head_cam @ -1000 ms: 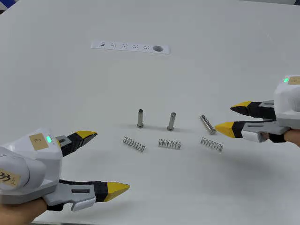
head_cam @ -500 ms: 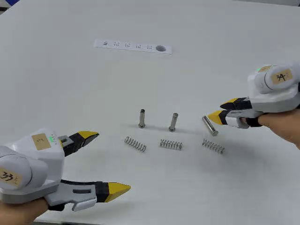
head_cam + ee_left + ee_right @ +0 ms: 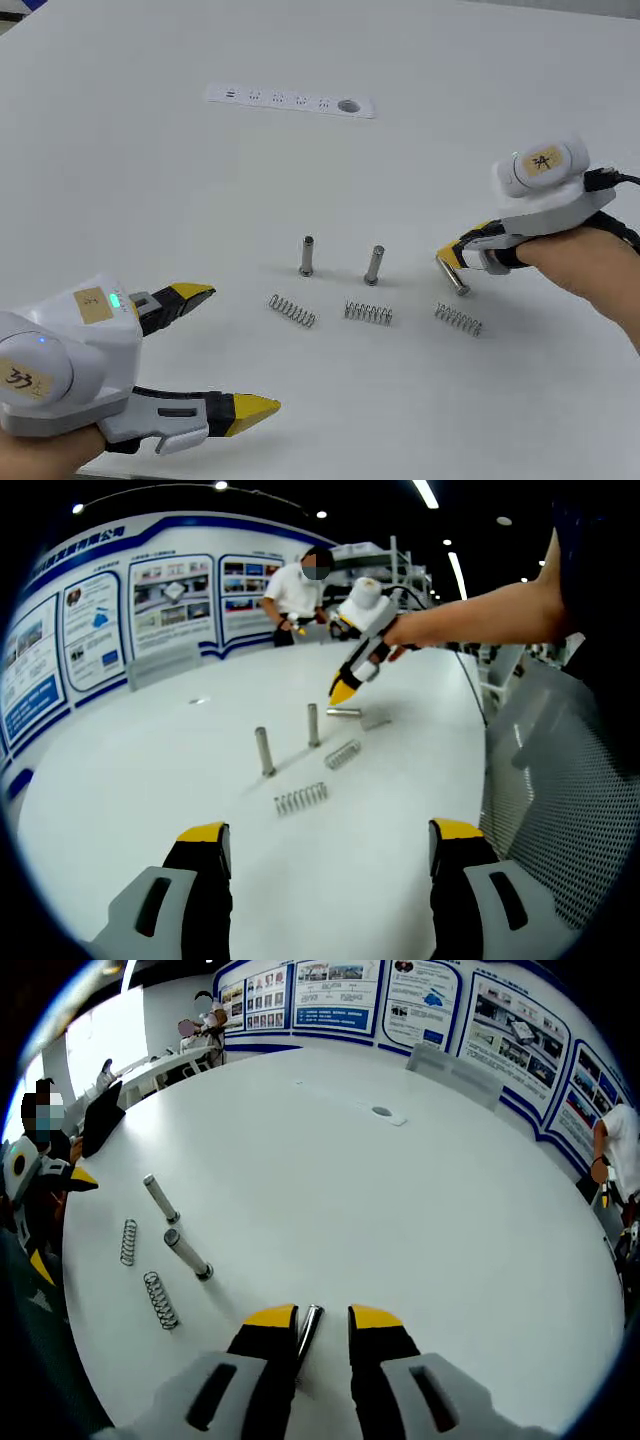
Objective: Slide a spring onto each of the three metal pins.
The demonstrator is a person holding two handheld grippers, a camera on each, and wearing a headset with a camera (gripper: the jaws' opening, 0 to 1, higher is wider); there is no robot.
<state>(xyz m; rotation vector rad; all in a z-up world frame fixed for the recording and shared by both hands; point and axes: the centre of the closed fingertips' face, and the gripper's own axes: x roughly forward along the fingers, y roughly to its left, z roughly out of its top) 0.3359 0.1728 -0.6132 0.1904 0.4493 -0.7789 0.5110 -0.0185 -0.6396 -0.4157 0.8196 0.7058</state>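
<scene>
Two metal pins (image 3: pixel 307 255) (image 3: pixel 374 265) stand upright mid-table; a third pin (image 3: pixel 452 275) lies flat to their right. Three springs (image 3: pixel 292 310) (image 3: pixel 368 313) (image 3: pixel 458 320) lie in a row in front of them. My right gripper (image 3: pixel 450 256) is rolled on its side at the lying pin's far end. In the right gripper view its narrowly open jaws (image 3: pixel 323 1320) straddle the pin (image 3: pixel 310 1326), with a gap showing on one side. My left gripper (image 3: pixel 225 350) hovers wide open at the near left; its own view (image 3: pixel 330 832) looks at the nearest spring (image 3: pixel 301 798).
A white power strip (image 3: pixel 290 101) lies at the back of the white table (image 3: pixel 150 190). Wall posters and people stand beyond the table's far edge (image 3: pixel 295 595). The left gripper (image 3: pixel 40 1205) appears at the left of the right gripper view.
My right gripper has rolled onto its side, dropped toward the lying pin and narrowed its jaws around the pin's end. The left gripper has stayed where it was.
</scene>
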